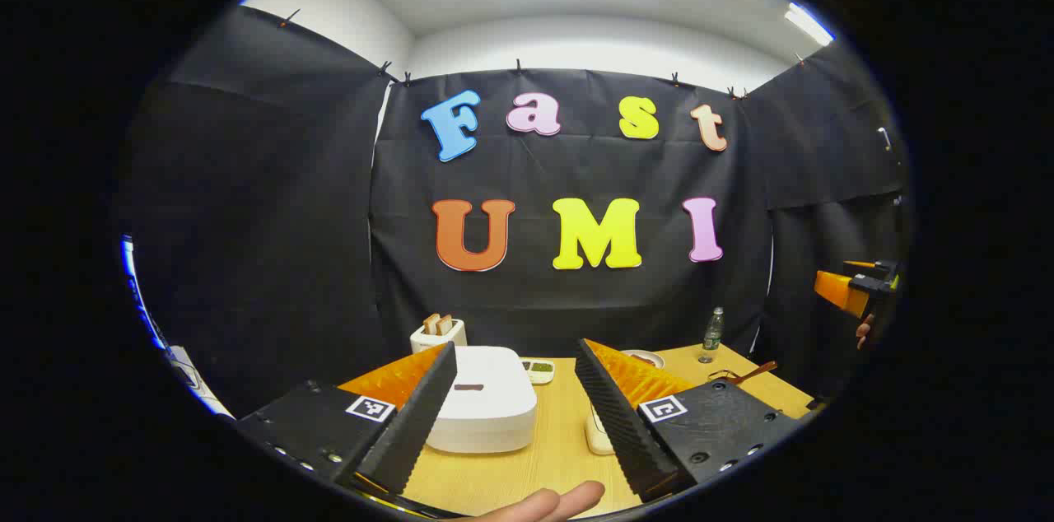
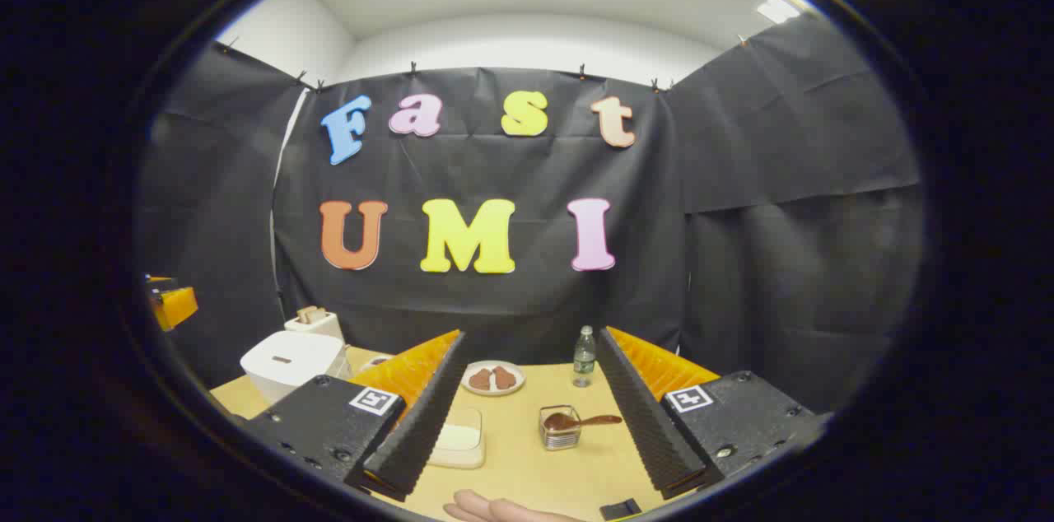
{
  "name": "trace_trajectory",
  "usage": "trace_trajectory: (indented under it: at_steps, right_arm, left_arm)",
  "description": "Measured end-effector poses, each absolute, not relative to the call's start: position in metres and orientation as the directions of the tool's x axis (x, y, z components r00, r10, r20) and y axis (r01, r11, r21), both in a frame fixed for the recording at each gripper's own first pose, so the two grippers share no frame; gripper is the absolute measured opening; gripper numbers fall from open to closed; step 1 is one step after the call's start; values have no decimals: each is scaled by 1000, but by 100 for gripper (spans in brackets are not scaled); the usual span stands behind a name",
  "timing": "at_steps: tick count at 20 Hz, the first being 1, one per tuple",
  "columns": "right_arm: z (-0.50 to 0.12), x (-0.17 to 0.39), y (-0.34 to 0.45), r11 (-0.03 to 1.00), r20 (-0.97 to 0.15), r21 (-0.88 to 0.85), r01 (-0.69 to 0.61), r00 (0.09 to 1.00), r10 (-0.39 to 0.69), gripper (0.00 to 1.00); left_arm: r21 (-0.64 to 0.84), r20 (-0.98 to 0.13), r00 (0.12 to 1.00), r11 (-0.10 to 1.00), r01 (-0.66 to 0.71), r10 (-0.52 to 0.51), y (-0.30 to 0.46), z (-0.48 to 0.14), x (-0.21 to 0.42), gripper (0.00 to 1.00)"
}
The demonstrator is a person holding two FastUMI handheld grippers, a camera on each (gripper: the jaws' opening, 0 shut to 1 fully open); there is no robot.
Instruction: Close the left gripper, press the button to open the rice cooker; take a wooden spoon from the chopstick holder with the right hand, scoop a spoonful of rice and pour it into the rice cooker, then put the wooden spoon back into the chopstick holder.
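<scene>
Both hand-held grippers wide open, empty: left hand-held gripper [image 1: 515,415], right hand-held gripper [image 2: 531,415]. I see rice cooker [image 1: 486,398] on tabletop [image 1: 552,456], lid shut. Wooden spoon [image 2: 580,421] lies in chopstick holder [image 2: 560,430], ahead of right fingers. I judge spoon light, rigid; grip handle.

White rice cooker [image 1: 486,400], brown wooden spoon [image 2: 580,421]

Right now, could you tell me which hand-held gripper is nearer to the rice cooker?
Left. The left hand-held gripper hovers directly before the rice cooker; from the right hand-held gripper the cooker sits farther off, to its left.
</scene>
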State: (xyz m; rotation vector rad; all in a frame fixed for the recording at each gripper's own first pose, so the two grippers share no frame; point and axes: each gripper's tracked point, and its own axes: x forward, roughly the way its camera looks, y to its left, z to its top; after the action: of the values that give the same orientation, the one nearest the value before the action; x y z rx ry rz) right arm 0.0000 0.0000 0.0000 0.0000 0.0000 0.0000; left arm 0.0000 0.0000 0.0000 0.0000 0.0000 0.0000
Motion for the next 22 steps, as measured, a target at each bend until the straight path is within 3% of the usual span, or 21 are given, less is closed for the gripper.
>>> trace_trajectory:
  at_steps: [7,13,17,18,22]
  right_arm:
    - [-5,-6,-17,1000,6,12,-1,1000,1,99]
    - [-8,-5,-30,999,25,37,-5,1000,4,100]
    - [-16,-6,-39,999,19,54,-7,1000,6,100]
    - [-17,-7,-42,998,23,55,-11,1000,9,100]
    - [-27,-3,-58,999,39,45,5,999,-7,100]
  left_arm:
    - [-3,-1,1000,1000,-3,3,4,-7,0,92]
    - [31,39,993,994,109,-111,-16,0,-9,93]
    - [31,17,994,993,111,-112,-12,-9,-3,95]
    - [27,15,994,994,108,-108,-11,-10,1,87]
    - [44,-37,997,997,69,-67,2,-29,24,75]
